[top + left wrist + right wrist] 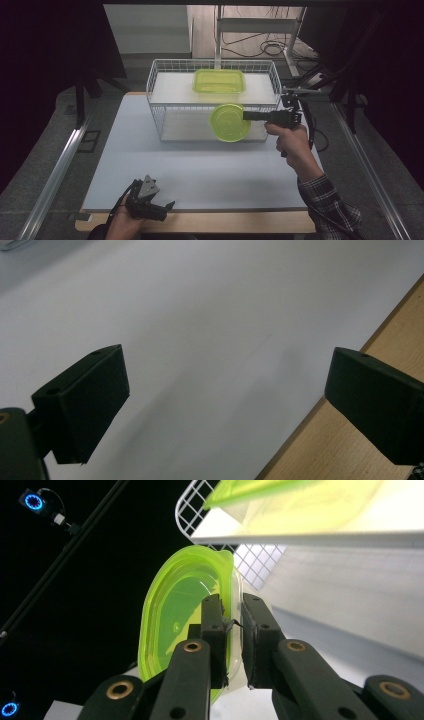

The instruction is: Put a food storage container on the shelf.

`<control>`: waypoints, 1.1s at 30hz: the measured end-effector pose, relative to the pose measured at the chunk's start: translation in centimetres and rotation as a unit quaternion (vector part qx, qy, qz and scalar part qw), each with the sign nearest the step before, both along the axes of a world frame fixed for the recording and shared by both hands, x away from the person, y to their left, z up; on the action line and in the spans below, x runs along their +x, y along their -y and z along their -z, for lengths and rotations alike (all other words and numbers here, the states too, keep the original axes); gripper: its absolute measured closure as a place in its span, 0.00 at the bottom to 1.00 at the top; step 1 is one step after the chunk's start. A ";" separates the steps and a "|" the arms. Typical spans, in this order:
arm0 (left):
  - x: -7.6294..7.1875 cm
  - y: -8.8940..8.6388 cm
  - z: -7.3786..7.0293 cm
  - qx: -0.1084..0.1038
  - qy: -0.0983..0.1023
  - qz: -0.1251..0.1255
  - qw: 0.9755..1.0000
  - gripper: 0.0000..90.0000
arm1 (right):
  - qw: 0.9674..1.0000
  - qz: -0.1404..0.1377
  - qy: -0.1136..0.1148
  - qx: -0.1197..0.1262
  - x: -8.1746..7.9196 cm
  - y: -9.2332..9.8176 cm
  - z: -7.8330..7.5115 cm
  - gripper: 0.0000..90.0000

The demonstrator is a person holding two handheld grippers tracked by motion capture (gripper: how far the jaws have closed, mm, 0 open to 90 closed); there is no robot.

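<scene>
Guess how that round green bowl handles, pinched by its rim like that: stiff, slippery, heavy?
The round green bowl looks like thin translucent plastic, so probably light and slightly flexible. The right gripper clamps only its rim, so it may pivot or slip. The glossy surface suggests low friction.

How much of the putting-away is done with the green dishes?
Done, it looks: a rectangular green container sits on the top shelf of the white wire rack. In hand: the right gripper pinches the round green bowl by its rim, in front of the rack. Left: setting it down. The left gripper waits open.
</scene>
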State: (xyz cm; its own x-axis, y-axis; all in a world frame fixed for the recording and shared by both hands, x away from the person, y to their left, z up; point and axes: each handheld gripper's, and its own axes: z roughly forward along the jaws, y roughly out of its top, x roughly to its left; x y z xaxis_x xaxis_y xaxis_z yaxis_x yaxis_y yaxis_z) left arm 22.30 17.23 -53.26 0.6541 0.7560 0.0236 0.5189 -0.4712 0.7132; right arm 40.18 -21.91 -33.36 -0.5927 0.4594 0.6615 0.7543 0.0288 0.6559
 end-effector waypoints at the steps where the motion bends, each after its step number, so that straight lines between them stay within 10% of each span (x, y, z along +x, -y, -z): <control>1: 0.0 0.0 0.0 0.000 0.000 0.000 1.000 0.04 | 1.000 0.001 0.001 0.001 0.1 -0.1 -0.3 0.91; 33: 0.0 -0.1 0.0 -0.006 0.001 -0.004 1.000 0.04 | 0.997 0.061 0.040 0.010 4.3 -3.0 -7.3 0.91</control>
State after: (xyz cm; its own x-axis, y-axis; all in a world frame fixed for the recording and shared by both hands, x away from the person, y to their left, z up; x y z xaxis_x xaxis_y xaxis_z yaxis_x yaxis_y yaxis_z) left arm 22.30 17.35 -53.25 0.6487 0.7609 0.0149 0.5210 -0.4583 0.7200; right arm 44.46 -18.93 -26.09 -0.5837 0.5190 0.6244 0.6970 -0.0741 0.7132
